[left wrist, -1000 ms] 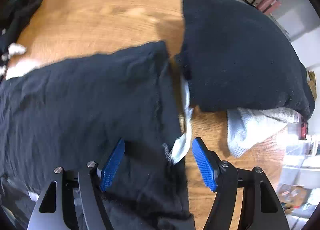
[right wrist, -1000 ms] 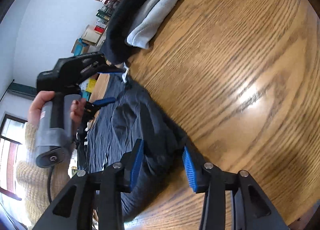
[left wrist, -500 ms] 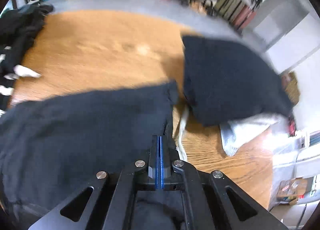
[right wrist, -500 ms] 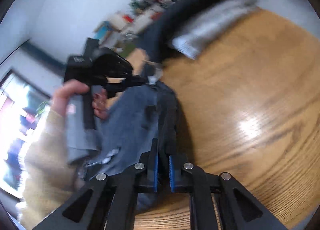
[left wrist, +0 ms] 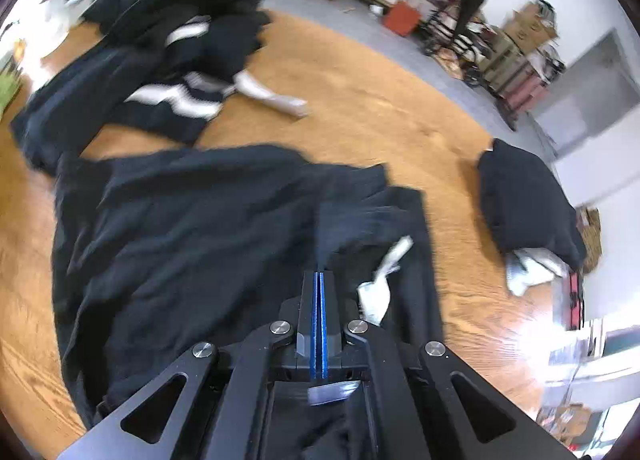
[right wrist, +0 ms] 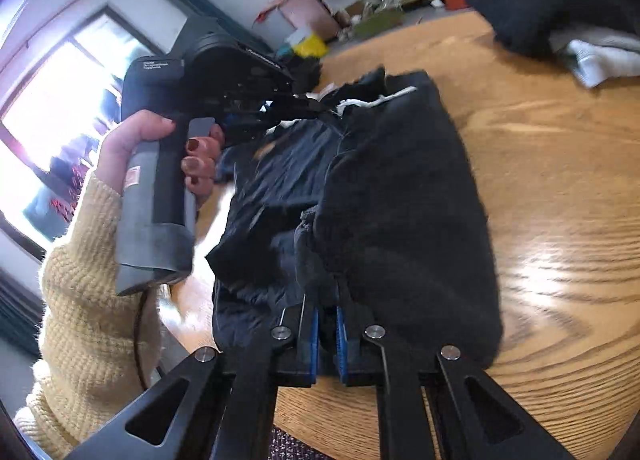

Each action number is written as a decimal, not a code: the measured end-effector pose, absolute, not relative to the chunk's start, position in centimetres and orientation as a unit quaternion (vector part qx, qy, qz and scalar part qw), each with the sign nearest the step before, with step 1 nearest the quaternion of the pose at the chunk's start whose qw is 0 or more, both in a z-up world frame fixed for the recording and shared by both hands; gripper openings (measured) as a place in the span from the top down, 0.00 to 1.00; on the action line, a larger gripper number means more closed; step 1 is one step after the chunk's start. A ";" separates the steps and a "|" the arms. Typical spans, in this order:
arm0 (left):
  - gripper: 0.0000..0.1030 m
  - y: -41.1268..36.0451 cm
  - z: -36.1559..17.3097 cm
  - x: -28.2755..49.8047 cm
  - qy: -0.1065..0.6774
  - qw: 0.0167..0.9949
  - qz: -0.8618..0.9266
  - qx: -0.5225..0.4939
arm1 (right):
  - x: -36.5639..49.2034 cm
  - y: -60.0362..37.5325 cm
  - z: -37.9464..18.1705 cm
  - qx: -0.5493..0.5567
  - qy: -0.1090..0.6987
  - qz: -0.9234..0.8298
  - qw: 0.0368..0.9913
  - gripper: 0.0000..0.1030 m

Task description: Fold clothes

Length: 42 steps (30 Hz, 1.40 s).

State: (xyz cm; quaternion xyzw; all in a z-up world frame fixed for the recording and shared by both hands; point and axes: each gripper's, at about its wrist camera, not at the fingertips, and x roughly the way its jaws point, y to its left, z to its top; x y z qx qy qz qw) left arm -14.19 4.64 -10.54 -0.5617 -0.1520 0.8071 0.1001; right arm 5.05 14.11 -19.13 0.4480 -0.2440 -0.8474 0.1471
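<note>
A black garment (left wrist: pixel 192 228) lies rumpled on the wooden table (left wrist: pixel 360 100), one side doubled over itself. My left gripper (left wrist: pixel 319 280) is shut on a fold of its edge, with a white drawstring (left wrist: pixel 380 284) dangling beside the pads. In the right wrist view the same garment (right wrist: pixel 400 196) is lifted into a hanging fold. My right gripper (right wrist: pixel 327 316) is shut on its near edge, cloth bunched between the blue pads. The left gripper (right wrist: pixel 310 105), in a person's hand (right wrist: pixel 148 136), pinches the far edge.
A loose heap of black clothes with white stripes (left wrist: pixel 172 56) covers the table's far left. A folded stack, black over grey-white (left wrist: pixel 524 204), sits at the right edge (right wrist: pixel 560 16). Bare wood lies between them. Boxes and shelves line the room behind.
Both grippers went from open around the garment's edge to shut on it. They then swung across the table with the cloth, folding it over; the clothes heap came into the left view.
</note>
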 end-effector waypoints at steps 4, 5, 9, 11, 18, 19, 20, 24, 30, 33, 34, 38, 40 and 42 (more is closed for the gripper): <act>0.99 4.1 -12.7 -14.2 -0.163 0.090 0.800 -0.570 | 5.1 13.5 -20.4 0.473 -0.225 -0.841 0.136 0.92; 0.99 3.8 -13.0 -14.3 -0.178 0.088 0.799 -0.568 | 5.3 13.4 -20.6 0.477 -0.218 -0.840 0.135 0.92; 0.69 1.9 -13.4 -14.3 -0.267 0.081 0.795 -0.539 | 6.1 13.6 -20.8 0.481 -0.208 -0.839 0.145 0.90; 0.31 0.7 -12.3 -13.6 -0.314 0.084 0.801 -0.504 | 6.3 13.5 -20.5 0.482 -0.220 -0.832 0.165 0.75; 0.30 2.9 -8.0 -7.8 -0.168 0.175 0.829 -0.503 | 7.7 15.8 -16.6 0.451 -0.216 -0.834 0.235 0.55; 0.30 3.9 -7.7 -5.9 -0.138 0.199 0.834 -0.496 | 7.2 17.0 -16.1 0.446 -0.223 -0.835 0.234 0.53; 0.30 4.8 -7.6 -4.0 -0.115 0.221 0.836 -0.488 | 6.7 18.2 -15.5 0.440 -0.231 -0.836 0.233 0.53; 0.30 8.0 -9.5 0.7 -0.083 0.215 0.850 -0.473 | 1.3 21.7 -14.3 0.428 -0.242 -0.853 0.177 0.58; 0.80 9.0 -13.9 2.5 -0.072 0.089 0.871 -0.478 | -8.1 21.8 -15.2 0.441 -0.183 -0.877 0.048 0.90; 0.80 11.1 -14.2 3.7 0.017 0.085 0.896 -0.435 | -11.5 19.2 -16.9 0.467 -0.163 -0.866 0.079 0.91; 0.80 11.3 -14.4 3.8 0.030 0.084 0.901 -0.424 | -12.7 18.4 -17.5 0.475 -0.156 -0.862 0.087 0.91; 0.80 10.7 -14.5 4.2 0.011 0.082 0.907 -0.412 | -15.4 15.1 -18.7 0.480 -0.101 -0.863 0.118 0.91; 0.79 10.3 -14.6 4.1 -0.010 0.092 0.906 -0.414 | -15.9 13.9 -19.0 0.491 -0.073 -0.859 0.127 0.90; 0.79 9.9 -14.6 4.0 -0.026 0.104 0.905 -0.413 | -16.0 12.9 -19.4 0.503 -0.056 -0.850 0.145 0.86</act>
